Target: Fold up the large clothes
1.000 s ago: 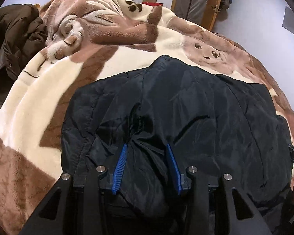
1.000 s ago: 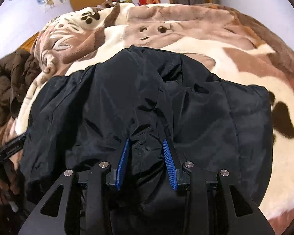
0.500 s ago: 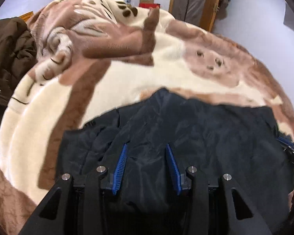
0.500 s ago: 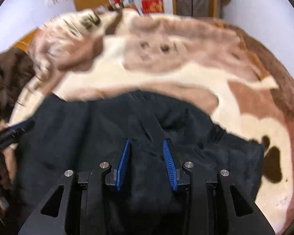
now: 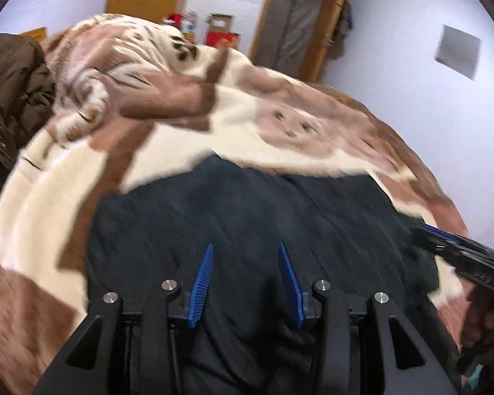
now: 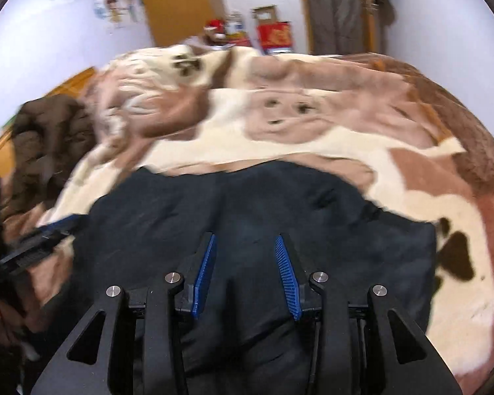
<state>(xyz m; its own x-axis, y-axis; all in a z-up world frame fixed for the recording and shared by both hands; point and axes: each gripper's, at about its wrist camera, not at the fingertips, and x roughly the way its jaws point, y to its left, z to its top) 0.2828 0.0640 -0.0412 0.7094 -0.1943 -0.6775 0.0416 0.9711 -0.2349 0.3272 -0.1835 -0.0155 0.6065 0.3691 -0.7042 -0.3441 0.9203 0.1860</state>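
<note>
We have the black jacket (image 5: 263, 217) on the bed's blanket (image 5: 66, 177), its near edge bunched between both jaws for folding. The left gripper (image 5: 245, 279) seems to pinch it; the right gripper (image 6: 245, 273) is opening around cloth.

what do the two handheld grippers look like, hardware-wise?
Both match. The left gripper and right gripper are matte black, each with two jaws carrying ribbed blue pads. Silver round screw heads mark the linkage pivots, and the outer arms have triangular cutouts. Thin black cables run down behind the jaw bases. No markings readable; the frames are motion-blurred.
</note>
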